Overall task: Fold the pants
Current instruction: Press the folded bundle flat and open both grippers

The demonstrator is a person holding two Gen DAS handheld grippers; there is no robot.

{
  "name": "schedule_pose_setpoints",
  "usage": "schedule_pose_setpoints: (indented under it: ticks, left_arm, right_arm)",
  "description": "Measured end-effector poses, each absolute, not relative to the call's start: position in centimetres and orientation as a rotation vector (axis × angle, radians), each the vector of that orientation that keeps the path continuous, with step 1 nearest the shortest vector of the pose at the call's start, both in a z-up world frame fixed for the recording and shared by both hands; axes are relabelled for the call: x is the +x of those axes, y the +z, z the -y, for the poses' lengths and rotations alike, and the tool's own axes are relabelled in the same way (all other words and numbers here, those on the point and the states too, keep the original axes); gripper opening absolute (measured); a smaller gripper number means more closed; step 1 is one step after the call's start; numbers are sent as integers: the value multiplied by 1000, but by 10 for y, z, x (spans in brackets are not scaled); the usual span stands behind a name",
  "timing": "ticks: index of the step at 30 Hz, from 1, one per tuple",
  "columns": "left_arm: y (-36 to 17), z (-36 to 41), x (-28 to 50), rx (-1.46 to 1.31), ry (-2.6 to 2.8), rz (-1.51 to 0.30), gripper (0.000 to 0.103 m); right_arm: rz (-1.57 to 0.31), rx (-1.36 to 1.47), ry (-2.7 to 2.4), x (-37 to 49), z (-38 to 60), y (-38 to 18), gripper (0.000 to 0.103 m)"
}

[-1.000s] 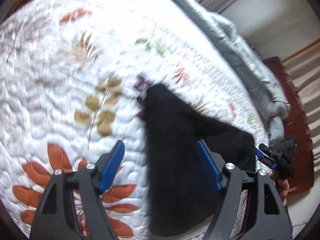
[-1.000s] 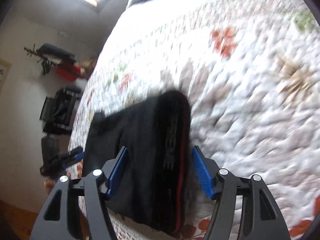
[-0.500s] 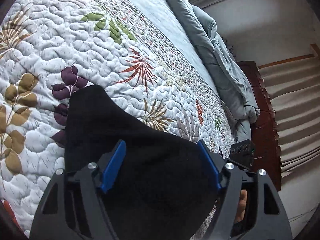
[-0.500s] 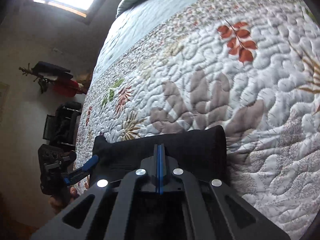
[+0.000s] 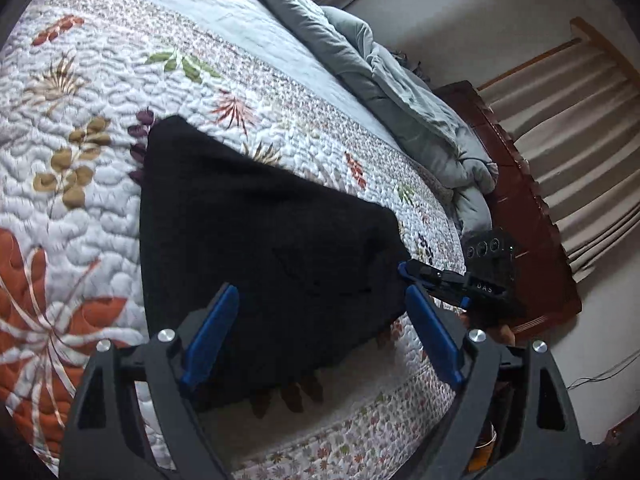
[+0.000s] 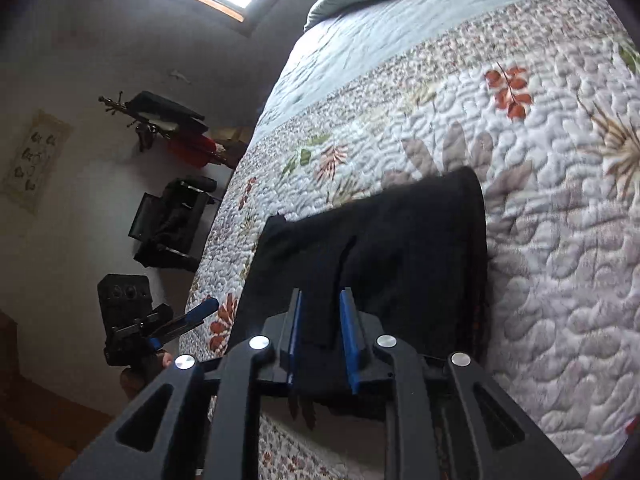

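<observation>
Quilted and flowered, the bedspread [image 5: 100,92] covers a bed with a grey blanket [image 5: 384,76] bunched at its far edge. Left gripper [image 5: 324,336] hovers with its blue pads spread wide, grasping nothing, above the near part of the black pants [image 5: 248,224]. Right gripper [image 6: 322,336] is partly parted, a fold of the pants [image 6: 400,248] between its pads; whether it pinches is unclear. The pants lie folded near the bed's edge.

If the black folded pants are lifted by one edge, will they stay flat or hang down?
The black folded pants probably droop: their near edge already sags over the quilted floral bedspread. The soft layers may slide apart.
</observation>
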State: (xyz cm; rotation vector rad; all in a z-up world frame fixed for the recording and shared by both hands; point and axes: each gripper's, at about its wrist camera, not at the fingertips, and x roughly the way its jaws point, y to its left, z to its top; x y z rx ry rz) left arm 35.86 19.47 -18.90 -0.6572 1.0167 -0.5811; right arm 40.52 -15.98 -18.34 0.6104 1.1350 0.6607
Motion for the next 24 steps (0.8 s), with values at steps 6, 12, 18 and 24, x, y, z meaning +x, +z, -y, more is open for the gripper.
schedule_pose_setpoints:
  ticks: [6,12,18,24]
  left_arm:
    - [-231,-198,352,-761,-564,-1032,79]
    - [-213,-216,334,-821,-514,-1003,93]
    - [-187,-227,273,-744,-436,-977,100]
    - [-149,-220,191,-608,-317,-903,100]
  right_arm:
    - [-1181,735,614,400,189,-248,0]
    - [-1145,757,560,390,208,-230,4]
    - [-1094,747,479,334,247,-199,35]
    - [-1016,684,419,245,262,-154,65]
